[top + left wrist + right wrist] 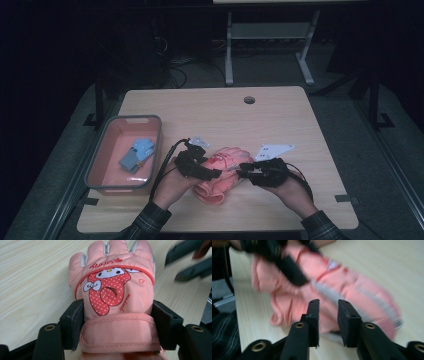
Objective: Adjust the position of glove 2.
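Right now I have the pink glove (113,290) clamped at its wrist band in the left gripper (117,328): its fingers (72,325) press on either side of the cuff strap, closed on the fabric. Holding it at the cuff makes sense to me, since that is the stiffest, narrowest part and it leaves the printed back of the glove facing up and free. In the high view the glove (226,165) lies near the middle of the worktop (280,120), between my two hands, with what looks like a second pink piece bunched under it toward me; I cannot tell whether that is its partner or a folded part of the same one.

The right gripper (328,315) hangs just short of the glove's side. Its fingers (313,315) stand a little apart with nothing between them, so it is open and not yet on the fabric. I judge it is placed there to take the finger end or steady it.

As for heading: in the left gripper view the glove's long axis runs straight away from the left gripper, cuff at the fingers, fingertips farthest off. On the worktop that puts the axis roughly crosswise, fingertips toward the right gripper (250,172).

Off to the left, the pink bin (97,160) holds a blue glove (137,154), well apart from this work.
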`<state>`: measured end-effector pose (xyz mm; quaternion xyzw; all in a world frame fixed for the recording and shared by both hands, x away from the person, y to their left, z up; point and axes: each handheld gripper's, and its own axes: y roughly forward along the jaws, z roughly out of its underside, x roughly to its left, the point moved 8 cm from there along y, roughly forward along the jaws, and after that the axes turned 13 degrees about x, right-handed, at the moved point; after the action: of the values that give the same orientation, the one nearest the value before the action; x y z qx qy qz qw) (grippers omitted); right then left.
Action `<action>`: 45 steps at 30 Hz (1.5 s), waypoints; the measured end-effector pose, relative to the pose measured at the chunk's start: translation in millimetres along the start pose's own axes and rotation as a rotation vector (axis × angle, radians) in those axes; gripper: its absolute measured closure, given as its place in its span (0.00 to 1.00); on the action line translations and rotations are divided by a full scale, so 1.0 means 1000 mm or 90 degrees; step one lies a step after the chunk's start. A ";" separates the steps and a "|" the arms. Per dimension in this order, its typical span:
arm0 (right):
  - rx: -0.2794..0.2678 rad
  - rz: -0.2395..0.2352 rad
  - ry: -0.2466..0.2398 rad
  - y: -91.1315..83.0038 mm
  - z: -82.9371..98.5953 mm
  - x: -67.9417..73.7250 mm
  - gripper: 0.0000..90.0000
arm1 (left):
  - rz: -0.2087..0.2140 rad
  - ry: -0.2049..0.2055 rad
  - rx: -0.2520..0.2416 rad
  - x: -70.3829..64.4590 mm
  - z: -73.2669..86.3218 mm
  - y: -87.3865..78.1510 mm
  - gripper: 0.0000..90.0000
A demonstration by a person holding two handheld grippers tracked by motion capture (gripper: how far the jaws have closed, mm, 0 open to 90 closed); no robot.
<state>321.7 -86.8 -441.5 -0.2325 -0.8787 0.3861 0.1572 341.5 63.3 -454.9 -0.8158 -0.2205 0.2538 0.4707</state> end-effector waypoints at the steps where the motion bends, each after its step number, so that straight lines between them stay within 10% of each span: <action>1: -0.010 0.006 0.002 -0.002 -0.005 -0.004 0.75 | 0.000 -0.001 0.000 0.000 0.000 0.000 0.37; 10: 0.014 -0.011 -0.019 0.021 -0.023 -0.006 0.58 | 0.000 -0.001 0.000 -0.001 -0.002 0.003 0.37; 19: 0.033 -0.011 -0.037 0.035 -0.020 -0.003 0.96 | 0.012 0.007 0.000 -0.001 -0.001 0.005 0.37; 27: -0.014 -0.053 -0.025 0.024 -0.024 -0.007 0.98 | 0.026 0.028 -0.062 -0.002 -0.005 -0.031 0.36; 36: -0.004 -0.007 -0.066 0.016 -0.026 -0.008 0.98 | 0.034 0.055 -0.085 -0.012 -0.007 -0.044 0.29; 45: 0.013 -0.005 -0.107 0.011 -0.018 -0.016 0.98 | 0.009 0.013 -0.097 0.011 -0.003 -0.053 0.30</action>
<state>346.8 -77.7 -439.8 -0.1944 -0.8857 0.4125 0.0865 345.3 92.5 -409.6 -0.8533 -0.2284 0.2310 0.4078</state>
